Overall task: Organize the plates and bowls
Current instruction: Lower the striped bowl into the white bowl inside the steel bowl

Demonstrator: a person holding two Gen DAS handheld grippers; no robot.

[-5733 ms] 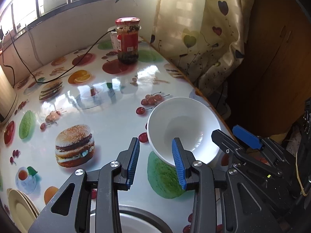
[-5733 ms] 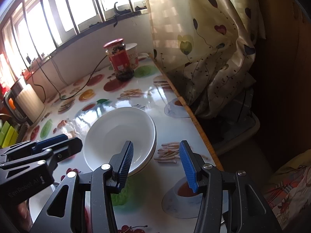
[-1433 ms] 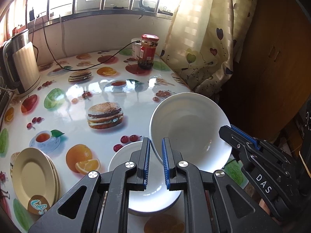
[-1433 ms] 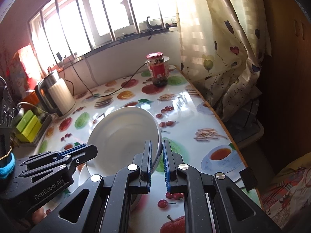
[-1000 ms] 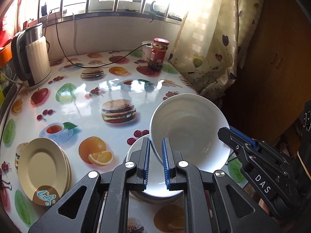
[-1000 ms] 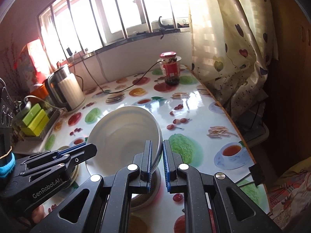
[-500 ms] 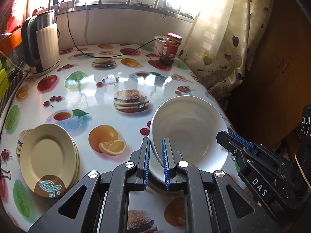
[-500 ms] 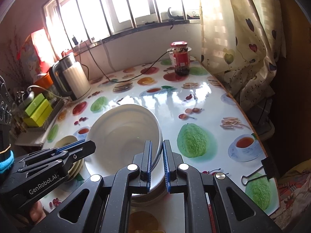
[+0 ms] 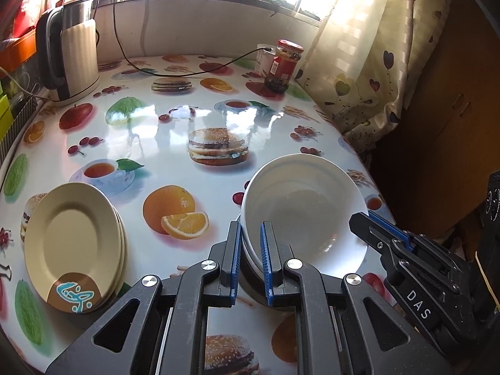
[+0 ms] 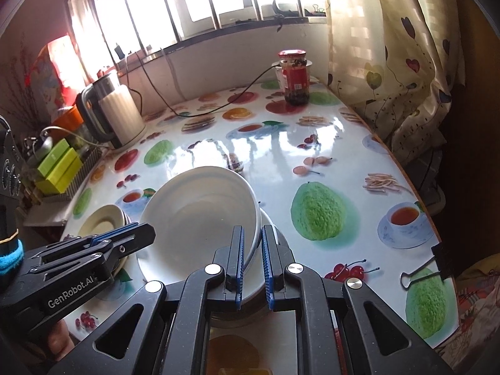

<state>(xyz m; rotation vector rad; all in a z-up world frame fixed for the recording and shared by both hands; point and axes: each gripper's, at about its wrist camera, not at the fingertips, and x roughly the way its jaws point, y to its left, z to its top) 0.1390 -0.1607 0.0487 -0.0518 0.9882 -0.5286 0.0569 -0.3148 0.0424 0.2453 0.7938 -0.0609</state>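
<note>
A white bowl (image 9: 303,212) hangs slightly tilted just over a second white bowl (image 10: 270,222) that stands on the fruit-printed table (image 9: 150,131). My left gripper (image 9: 250,250) is shut on the upper bowl's near-left rim. My right gripper (image 10: 251,250) is shut on the opposite rim of the same bowl (image 10: 200,215). Each gripper shows in the other's view: the right gripper (image 9: 375,222) at the bowl's right edge, the left gripper (image 10: 125,234) at its left edge. A stack of cream plates (image 9: 72,243) lies on the table to the left. Most of the lower bowl is hidden.
An electric kettle (image 9: 72,50) stands at the back left, its cord running to a red-lidded jar (image 9: 282,65) at the back right. A heart-patterned curtain (image 9: 368,62) hangs past the table's right edge. Green boxes (image 10: 59,165) sit far left; a binder clip (image 10: 422,268) grips the right edge.
Both grippers, still shut on the white bowl, have drawn it back and lowered it over the second bowl. The cream plates and the kettle have come further into view.
</note>
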